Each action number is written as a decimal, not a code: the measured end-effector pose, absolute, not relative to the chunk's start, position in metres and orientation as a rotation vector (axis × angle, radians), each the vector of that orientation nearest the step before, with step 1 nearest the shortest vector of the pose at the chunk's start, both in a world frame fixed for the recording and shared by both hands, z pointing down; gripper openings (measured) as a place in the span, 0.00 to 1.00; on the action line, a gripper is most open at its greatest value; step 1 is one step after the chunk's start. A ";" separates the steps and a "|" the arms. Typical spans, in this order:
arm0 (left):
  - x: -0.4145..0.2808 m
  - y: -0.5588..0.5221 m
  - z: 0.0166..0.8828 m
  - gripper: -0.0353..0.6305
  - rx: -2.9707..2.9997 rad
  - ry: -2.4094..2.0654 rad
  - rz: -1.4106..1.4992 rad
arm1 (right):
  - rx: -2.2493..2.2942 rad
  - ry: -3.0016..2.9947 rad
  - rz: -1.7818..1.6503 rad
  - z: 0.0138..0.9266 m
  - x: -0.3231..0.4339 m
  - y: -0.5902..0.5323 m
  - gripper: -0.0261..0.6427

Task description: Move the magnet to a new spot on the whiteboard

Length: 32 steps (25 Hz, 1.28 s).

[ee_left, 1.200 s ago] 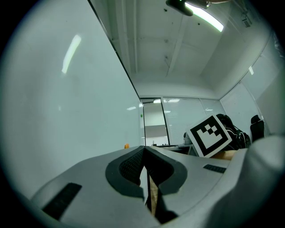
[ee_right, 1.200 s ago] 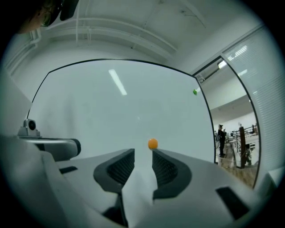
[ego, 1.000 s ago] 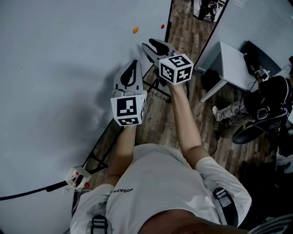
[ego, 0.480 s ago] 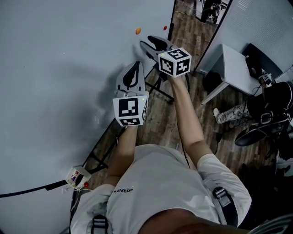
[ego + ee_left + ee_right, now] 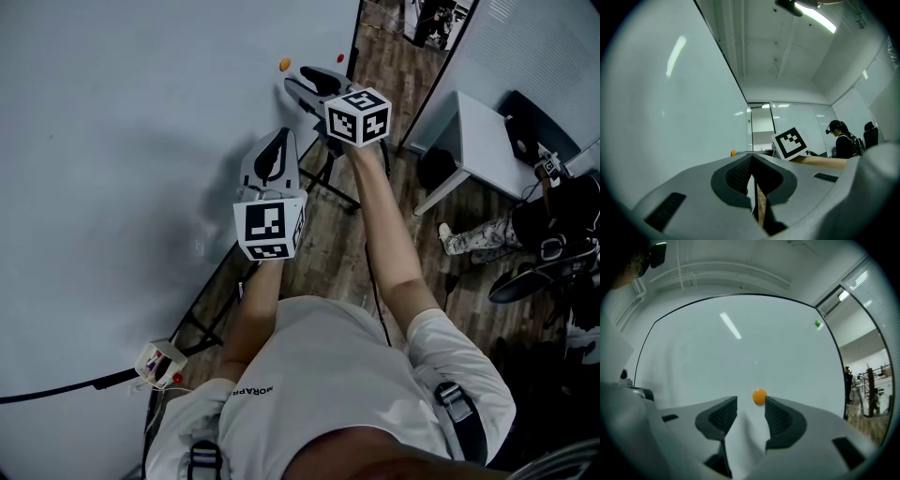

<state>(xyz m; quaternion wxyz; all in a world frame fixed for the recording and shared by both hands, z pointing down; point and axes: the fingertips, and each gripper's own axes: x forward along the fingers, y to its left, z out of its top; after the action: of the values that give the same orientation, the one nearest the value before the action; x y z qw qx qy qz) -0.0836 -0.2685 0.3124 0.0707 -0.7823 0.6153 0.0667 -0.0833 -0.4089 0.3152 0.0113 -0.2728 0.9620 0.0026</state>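
On the whiteboard (image 5: 112,141), the orange magnet (image 5: 759,396) sits at twelve o'clock, just beyond the right gripper (image 5: 750,403). Its jaws have just been opening wide and hold nothing. At seven o'clock from it in the head view, the left gripper (image 5: 753,159) is closed and empty.

Wood floor (image 5: 323,239) beneath me. White table (image 5: 473,127) to my right, a person's patterned trouser leg (image 5: 472,230) just past it. Small white box (image 5: 159,362) and black cable (image 5: 56,394), lower left.
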 end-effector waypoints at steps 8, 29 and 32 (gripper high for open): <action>-0.082 -0.269 0.314 0.06 -2.356 1.844 0.196 | -0.811 3.016 0.017 0.314 -0.089 -0.416 0.32; -0.078 -0.270 0.313 0.06 -2.351 1.827 0.164 | -0.712 3.054 0.058 0.305 -0.101 -0.429 0.32; -0.078 -0.271 0.314 0.06 -2.349 1.830 0.163 | -0.712 3.051 0.054 0.304 -0.101 -0.432 0.32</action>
<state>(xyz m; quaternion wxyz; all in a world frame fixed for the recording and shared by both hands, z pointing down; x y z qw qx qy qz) -0.0782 -0.2711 0.3136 0.0794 -0.7852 0.6117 0.0544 -0.1006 -0.4317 0.3041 0.0040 -0.2272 0.9737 0.0173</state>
